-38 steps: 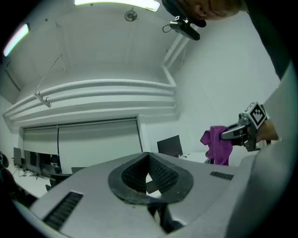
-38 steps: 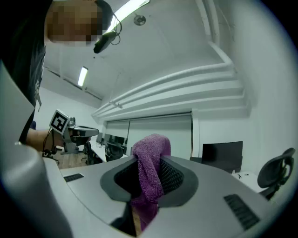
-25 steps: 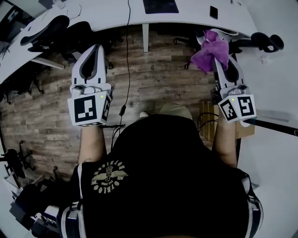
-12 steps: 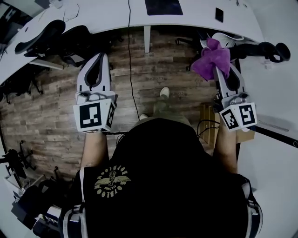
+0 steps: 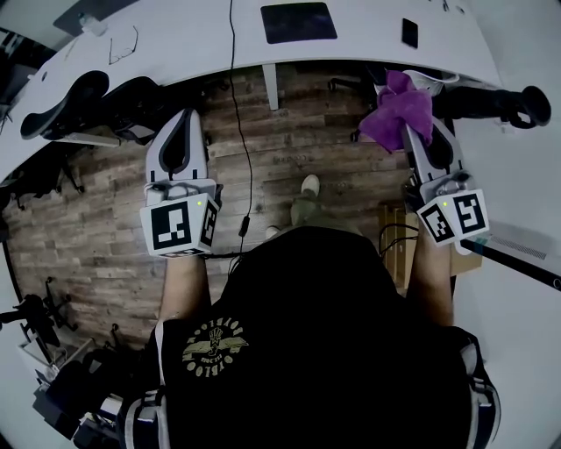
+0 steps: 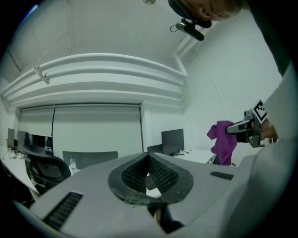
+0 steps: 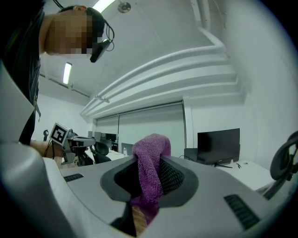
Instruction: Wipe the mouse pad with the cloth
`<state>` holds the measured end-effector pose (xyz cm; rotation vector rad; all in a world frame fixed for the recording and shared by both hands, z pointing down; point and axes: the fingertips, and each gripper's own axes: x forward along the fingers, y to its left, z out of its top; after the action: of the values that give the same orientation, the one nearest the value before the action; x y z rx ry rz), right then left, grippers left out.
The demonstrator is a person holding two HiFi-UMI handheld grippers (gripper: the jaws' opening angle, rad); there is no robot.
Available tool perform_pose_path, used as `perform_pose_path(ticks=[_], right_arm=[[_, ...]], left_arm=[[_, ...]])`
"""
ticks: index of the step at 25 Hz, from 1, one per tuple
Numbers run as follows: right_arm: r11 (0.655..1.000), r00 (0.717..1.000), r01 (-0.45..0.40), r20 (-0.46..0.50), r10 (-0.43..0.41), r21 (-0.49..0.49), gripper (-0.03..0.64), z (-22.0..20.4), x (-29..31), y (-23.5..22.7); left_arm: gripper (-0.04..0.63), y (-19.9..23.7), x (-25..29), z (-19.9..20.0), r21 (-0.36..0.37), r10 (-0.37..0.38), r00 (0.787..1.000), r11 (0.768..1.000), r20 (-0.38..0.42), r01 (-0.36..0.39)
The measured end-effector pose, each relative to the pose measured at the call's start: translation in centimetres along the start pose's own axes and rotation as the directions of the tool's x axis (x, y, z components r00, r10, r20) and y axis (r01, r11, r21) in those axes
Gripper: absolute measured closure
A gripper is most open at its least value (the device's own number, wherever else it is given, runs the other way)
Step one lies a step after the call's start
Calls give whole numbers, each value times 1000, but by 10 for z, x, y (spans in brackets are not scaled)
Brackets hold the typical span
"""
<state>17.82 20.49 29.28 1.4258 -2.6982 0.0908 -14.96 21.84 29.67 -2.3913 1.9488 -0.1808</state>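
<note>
Jaws of the right tool (image 7: 149, 162) are clamped on a purple cloth (image 5: 396, 112), which bunches up over the tips and hangs down through the gap between them. In the head view the cloth drapes over the front end of that tool, held in the air above the wooden floor (image 5: 298, 140), near the edge of the white surface (image 5: 193, 44) but not touching it.

The left tool (image 6: 148, 158) has its tips closed together with nothing between them. It is held out well apart from the right one, also over the floor.

A dark mouse pad (image 5: 298, 22) lies flat on the surface ahead of the person, well apart from the cloth and from both tools. A black phone (image 5: 409, 32) lies on the surface to the pad's right, and a pair of glasses (image 5: 123, 46) lies well off to its left. A black cable (image 5: 238, 105) runs down from the surface edge across the floor. Black office chairs (image 5: 61, 101) stand at the left, tucked against the surface.
</note>
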Motion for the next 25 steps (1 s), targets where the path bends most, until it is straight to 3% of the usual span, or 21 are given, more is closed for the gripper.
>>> perform_pose_path(ticks=[11,25], right_arm=[[997,1000,-21,5,21,70,528,-4,32,-52],[992,997,-72,42,68,107,528,6,68,-133]], left_arm=[[594,-9,56,13,30,10,1000,999,-15,-9],[594,-33,128,52,72,55,998,996,28,-57]])
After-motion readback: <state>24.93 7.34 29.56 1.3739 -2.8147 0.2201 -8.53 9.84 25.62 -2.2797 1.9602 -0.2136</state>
